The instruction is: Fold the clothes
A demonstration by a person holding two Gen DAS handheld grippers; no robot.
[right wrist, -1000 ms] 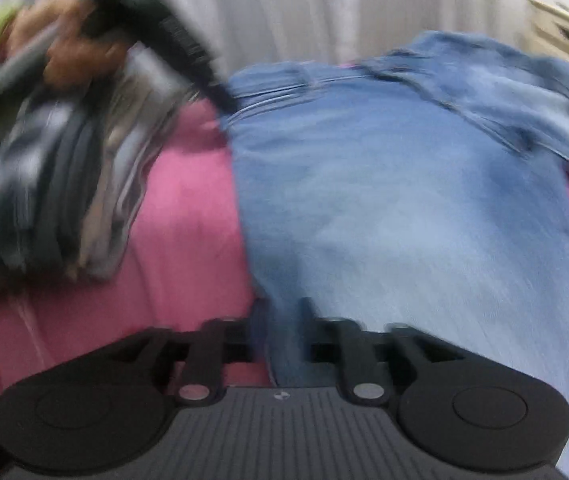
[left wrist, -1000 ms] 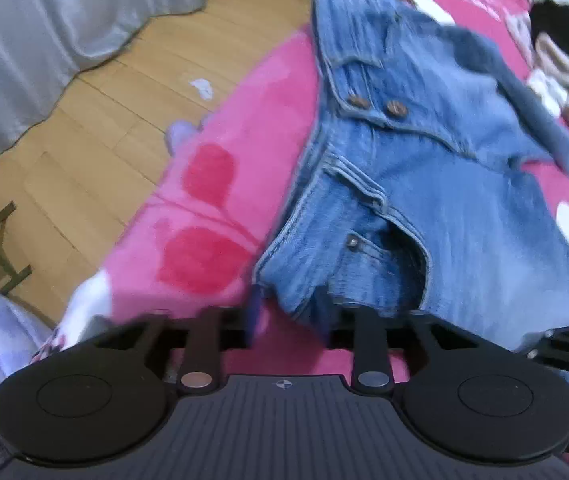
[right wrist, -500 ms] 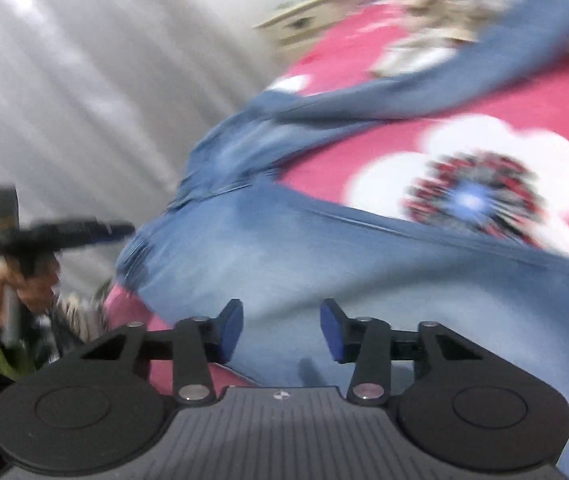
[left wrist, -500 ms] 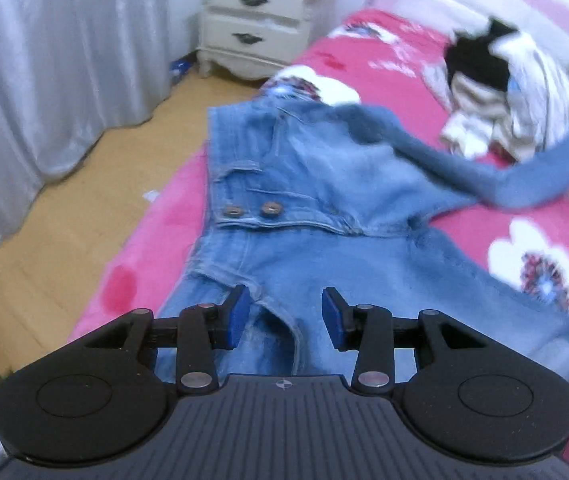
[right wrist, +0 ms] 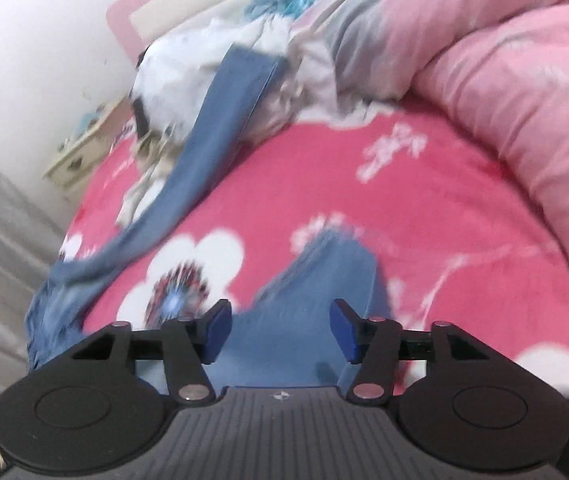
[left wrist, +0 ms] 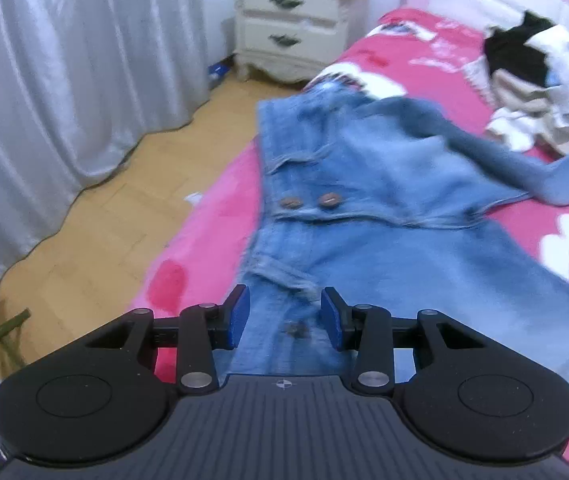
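Jeans [left wrist: 384, 240] lie spread across the pink flowered bed [left wrist: 416, 60], waistband at the near left edge by the wooden floor [left wrist: 132, 208] and the legs running off to the right. One leg [right wrist: 212, 136] stretches far up the bed onto a heap of crumpled clothes [left wrist: 532, 80] near the headboard; the other leg's end [right wrist: 324, 276] lies flat on the cover close to the right side. Laid out open like this, the denim looks ready to be taken by its ends and doubled over, which would explain why one tool sits at the waist and the other over a leg.

The left hand-held gripper [left wrist: 283, 318] hovers low over the waistband, where a dark button [left wrist: 296, 330] shows between its blue pads [left wrist: 238, 316]. Its jaws stand moderately apart, with a clear gap on each side; the fabric lies below them and is not pinched, so it holds nothing.

The right hand-held gripper [right wrist: 280, 330] points down at the near leg's end. Its jaws are opening, already fairly wide, and the denim seen between them lies flat on the bed, not clamped. This view is blurred, so finer contact cannot be judged, but neither pad appears to press on cloth. A pale bedside cabinet [left wrist: 300, 36] stands beyond the far left corner of the bed
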